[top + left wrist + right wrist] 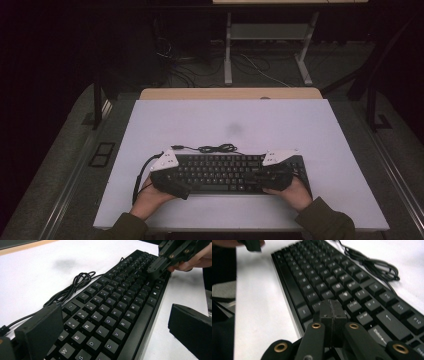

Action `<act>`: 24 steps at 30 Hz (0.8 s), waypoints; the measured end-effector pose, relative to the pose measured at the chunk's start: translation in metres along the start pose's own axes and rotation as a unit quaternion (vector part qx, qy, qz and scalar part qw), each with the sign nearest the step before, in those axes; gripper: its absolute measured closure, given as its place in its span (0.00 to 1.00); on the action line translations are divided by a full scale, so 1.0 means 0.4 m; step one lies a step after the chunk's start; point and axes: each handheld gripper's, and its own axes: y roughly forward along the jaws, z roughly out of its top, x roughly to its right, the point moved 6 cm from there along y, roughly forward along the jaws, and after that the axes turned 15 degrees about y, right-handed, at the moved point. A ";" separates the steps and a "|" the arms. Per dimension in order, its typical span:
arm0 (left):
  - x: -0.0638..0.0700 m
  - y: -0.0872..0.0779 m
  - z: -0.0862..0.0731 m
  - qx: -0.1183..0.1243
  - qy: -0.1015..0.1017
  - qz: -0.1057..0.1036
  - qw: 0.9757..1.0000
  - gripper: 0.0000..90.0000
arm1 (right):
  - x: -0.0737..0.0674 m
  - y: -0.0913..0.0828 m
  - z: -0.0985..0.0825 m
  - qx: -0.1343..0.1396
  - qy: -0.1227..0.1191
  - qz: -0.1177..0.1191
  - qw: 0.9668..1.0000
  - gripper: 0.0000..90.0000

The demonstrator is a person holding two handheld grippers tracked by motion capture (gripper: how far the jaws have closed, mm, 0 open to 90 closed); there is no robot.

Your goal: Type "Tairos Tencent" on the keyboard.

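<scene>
A black keyboard [225, 172] lies near the front of the white table [230, 120], its coiled cable [215, 148] behind it. My left gripper [176, 181] is at the keyboard's left end and stands open. In the left gripper view, one jaw is over the back rows and the other is off the front edge, with the keys [112, 307] between them. My right gripper [250, 176] is shut with nothing in it. In the right gripper view its joined tips [332, 312] rest just above the keys [332, 277] near the keyboard's right end. The right gripper [160, 265] also shows in the left gripper view.
A faint dark smudge [234, 129] marks the table's middle. A wooden strip [230, 93] runs along the far edge. Beyond it are the legs of a white stand [227, 55] and loose cables on the dark floor. The person's sleeves come in at the table's front edge.
</scene>
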 end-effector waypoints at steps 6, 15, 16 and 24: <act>0.001 0.006 0.004 0.000 0.005 -0.003 1.000 0.00 | 0.011 0.008 -0.014 -0.020 -0.006 -0.024 0.999 0.99; -0.001 0.010 0.007 -0.001 0.007 -0.002 1.000 0.00 | 0.017 0.010 -0.021 -0.028 -0.004 -0.033 0.999 0.99; -0.001 0.010 0.007 -0.002 0.006 -0.001 1.000 0.00 | 0.017 0.011 -0.022 -0.032 -0.007 -0.036 0.999 0.99; -0.016 0.009 0.016 0.005 0.000 0.006 1.000 0.00 | 0.018 0.013 -0.023 -0.036 -0.007 -0.035 0.999 0.99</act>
